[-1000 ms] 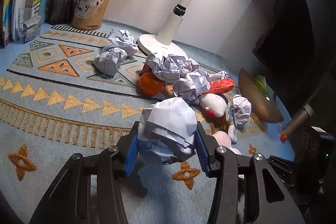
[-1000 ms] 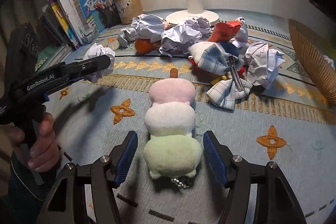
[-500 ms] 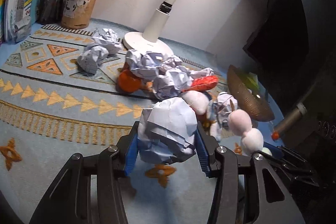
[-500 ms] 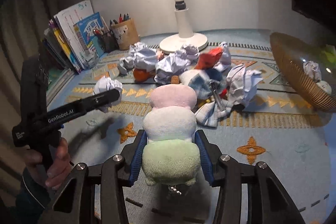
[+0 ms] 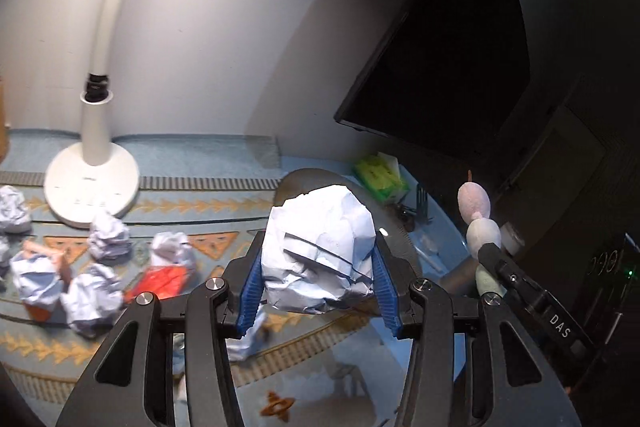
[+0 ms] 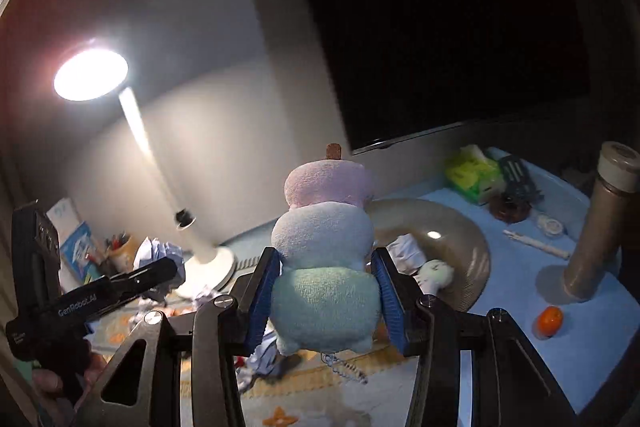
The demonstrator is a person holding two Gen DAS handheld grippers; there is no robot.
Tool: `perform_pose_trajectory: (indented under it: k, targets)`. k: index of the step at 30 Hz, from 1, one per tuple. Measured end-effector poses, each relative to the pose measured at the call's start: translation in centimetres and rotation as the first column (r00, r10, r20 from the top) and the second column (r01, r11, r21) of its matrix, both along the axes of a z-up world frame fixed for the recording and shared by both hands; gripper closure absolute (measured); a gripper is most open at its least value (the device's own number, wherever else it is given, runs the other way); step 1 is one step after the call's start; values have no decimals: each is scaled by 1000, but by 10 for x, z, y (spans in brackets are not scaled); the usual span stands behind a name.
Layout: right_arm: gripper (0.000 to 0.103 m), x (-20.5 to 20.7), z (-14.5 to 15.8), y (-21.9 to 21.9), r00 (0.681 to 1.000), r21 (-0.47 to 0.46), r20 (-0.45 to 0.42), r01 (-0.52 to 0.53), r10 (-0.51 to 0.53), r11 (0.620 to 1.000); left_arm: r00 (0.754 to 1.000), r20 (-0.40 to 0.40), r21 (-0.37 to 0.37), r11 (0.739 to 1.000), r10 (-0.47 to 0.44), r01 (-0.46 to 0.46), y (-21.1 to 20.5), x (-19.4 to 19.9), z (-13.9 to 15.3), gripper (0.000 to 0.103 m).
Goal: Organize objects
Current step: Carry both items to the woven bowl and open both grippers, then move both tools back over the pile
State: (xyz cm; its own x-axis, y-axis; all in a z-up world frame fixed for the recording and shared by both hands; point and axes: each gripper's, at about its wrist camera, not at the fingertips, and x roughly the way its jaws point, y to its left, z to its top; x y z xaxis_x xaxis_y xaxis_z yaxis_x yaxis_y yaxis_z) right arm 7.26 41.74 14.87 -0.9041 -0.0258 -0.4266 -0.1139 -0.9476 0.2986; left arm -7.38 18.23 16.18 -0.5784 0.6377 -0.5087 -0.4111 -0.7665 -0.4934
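My left gripper (image 5: 318,289) is shut on a crumpled white paper ball (image 5: 320,251) and holds it in the air in front of the brown woven basket (image 5: 394,235). My right gripper (image 6: 326,295) is shut on a plush dango skewer toy (image 6: 326,251) with pink, white and green balls, held upright above the mat. That toy also shows in the left wrist view (image 5: 478,223), to the right. The basket (image 6: 460,239) lies behind the toy and holds a paper ball (image 6: 406,251) and a small white plush (image 6: 436,273).
Several paper balls (image 5: 100,291) and a red toy (image 5: 164,281) lie on the patterned mat near the white lamp base (image 5: 92,187). A tan thermos (image 6: 596,223), a small orange (image 6: 550,321), a green pack (image 6: 472,171) and a dark monitor (image 6: 440,27) are to the right.
My right gripper shut on the plush skewer and lifted it off the mat. Both grippers rose and swung right toward the basket, the left still carrying the paper ball.
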Motion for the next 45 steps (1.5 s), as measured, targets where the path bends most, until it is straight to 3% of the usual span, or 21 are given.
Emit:
perform_pose_trajectory:
  k: [10, 11, 13, 19, 26, 30, 32, 33, 34, 37, 41, 45]
  targets:
    - [56, -76, -48, 49, 992, -125, 127, 28, -12, 992, 994, 77, -121, 989, -81, 90, 93, -59, -55, 56]
    - [55, -82, -51, 52, 990, -135, 139, 26, -7, 991, 993, 86, -125, 988, -84, 95, 97, -64, -59, 55]
    - [52, -95, -61, 55, 984, -153, 178, -1, 29, 988, 992, 100, -133, 986, -84, 97, 100, -69, -65, 40]
    - [52, -88, -74, 61, 981, -169, 190, -11, 43, 985, 987, 104, -92, 987, -119, 129, 83, -50, -58, 33]
    - [52, -56, -45, 23, 982, -156, 139, -102, 124, 983, 999, 18, -53, 998, -43, 44, 15, -1, -24, 33]
    - [52, -34, -23, -23, 971, -118, 101, -204, 216, 972, 997, -58, -91, 994, 52, -58, -42, 37, 2, 33]
    - [52, -23, -17, -49, 959, -104, 91, -260, 269, 960, 992, -78, -118, 987, 104, -112, -71, 54, 9, 26]
    - [52, -19, -17, -62, 952, -100, 86, -286, 295, 953, 987, -80, -135, 980, 140, -150, -86, 62, 10, 8]
    - [52, -14, -18, -74, 946, -91, 82, -308, 315, 947, 979, -76, -154, 968, 189, -199, -102, 70, 9, 1]
    - [52, -7, -36, -108, 928, -58, 96, -356, 360, 933, 954, -98, -169, 939, 285, -298, -150, 92, -4, 1]
    - [52, -5, -78, -142, 912, -13, 116, -395, 394, 919, 906, -83, -197, 884, 415, -424, -199, 107, -47, 1]
    - [52, -16, -117, -160, 891, 4, 174, -427, 419, 904, 874, -83, -259, 837, 478, -482, -223, 105, -90, 1]
